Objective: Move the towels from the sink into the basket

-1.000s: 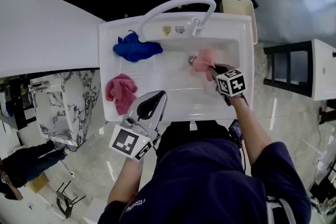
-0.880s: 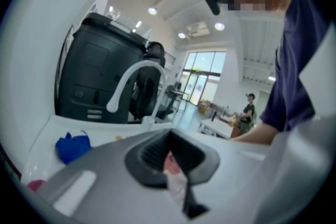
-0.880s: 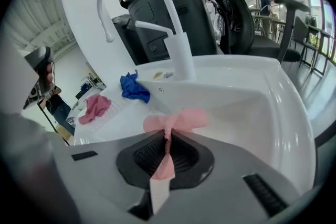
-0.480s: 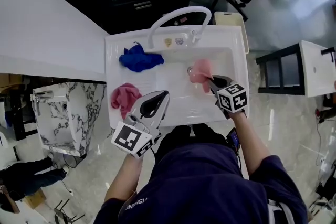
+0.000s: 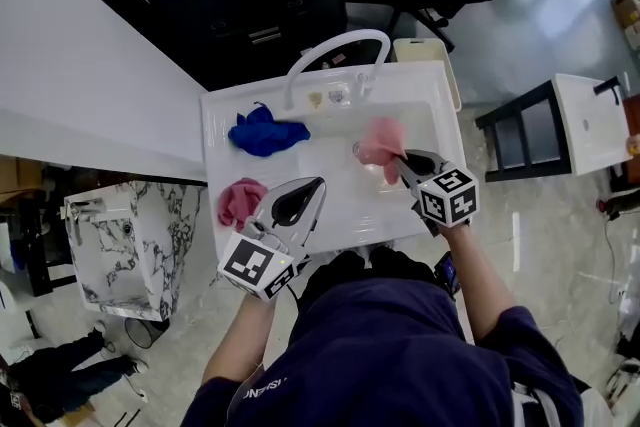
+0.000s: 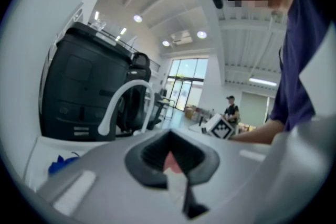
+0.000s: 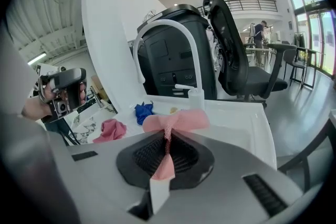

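Centrally, the white sink (image 5: 335,160) is filling the middle of the head view, its arched faucet (image 5: 335,37) rising from the back rim. A cream basket (image 5: 425,50) is standing just behind the back right corner of the sink, partly cut off by the rim.

The left gripper (image 5: 312,190) is hovering over the sink's front edge, pointing up the frame toward the faucet. Its jaws are lying pressed together.

The right gripper (image 5: 400,160) is hanging over the right half of the basin, tips pointing up and left toward the faucet base. It is clenching the light pink towel (image 5: 380,140). In the right gripper view the cloth is running as a thin pinched fold straight along the seam between the jaws, then flaring past the tips into a wide bunch lying crosswise. From the head view, the towel's long axis is following the gripper's line, from the tips toward the faucet base, with the loose end over the drain area. Whether that end is touching the basin I cannot tell.

A blue towel (image 5: 262,132) is lying crumpled on the sink's left side near the faucet foot. A darker pink towel (image 5: 240,202) is sitting bunched near the front left corner, just beside the left gripper.
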### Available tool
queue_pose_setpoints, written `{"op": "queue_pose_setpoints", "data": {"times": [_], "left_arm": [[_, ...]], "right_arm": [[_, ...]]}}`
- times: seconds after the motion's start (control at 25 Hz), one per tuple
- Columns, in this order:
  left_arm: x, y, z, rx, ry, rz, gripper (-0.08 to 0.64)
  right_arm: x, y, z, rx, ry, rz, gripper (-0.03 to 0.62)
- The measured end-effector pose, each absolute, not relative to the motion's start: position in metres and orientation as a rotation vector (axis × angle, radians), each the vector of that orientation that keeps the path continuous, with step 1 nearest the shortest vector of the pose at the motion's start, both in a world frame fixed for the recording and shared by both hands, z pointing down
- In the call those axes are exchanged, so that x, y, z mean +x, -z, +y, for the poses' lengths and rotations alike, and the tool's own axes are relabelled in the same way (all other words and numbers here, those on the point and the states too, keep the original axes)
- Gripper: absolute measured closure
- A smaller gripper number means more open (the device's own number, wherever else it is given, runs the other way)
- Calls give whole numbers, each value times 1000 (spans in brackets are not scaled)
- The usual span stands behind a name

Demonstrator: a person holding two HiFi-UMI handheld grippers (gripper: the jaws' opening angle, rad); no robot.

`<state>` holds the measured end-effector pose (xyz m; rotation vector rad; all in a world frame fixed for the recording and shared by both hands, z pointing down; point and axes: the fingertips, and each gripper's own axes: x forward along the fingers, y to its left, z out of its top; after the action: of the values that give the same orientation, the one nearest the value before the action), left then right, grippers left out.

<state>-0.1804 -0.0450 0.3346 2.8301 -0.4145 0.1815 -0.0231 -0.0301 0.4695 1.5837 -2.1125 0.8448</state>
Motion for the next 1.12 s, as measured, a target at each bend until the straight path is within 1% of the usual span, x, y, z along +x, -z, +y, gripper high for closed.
{"op": "queue_pose_setpoints", "data": {"times": [0.64,1.12], "left_arm": [[-170,-325,-47,2844,-124,-406,557],[-113,-323,-40,2864,-160,-422,557]], "right_arm": [[-7,-436,-30,1656,-772,-2128,575],[45,-424,-31,1665,-739,-2186,575]]}}
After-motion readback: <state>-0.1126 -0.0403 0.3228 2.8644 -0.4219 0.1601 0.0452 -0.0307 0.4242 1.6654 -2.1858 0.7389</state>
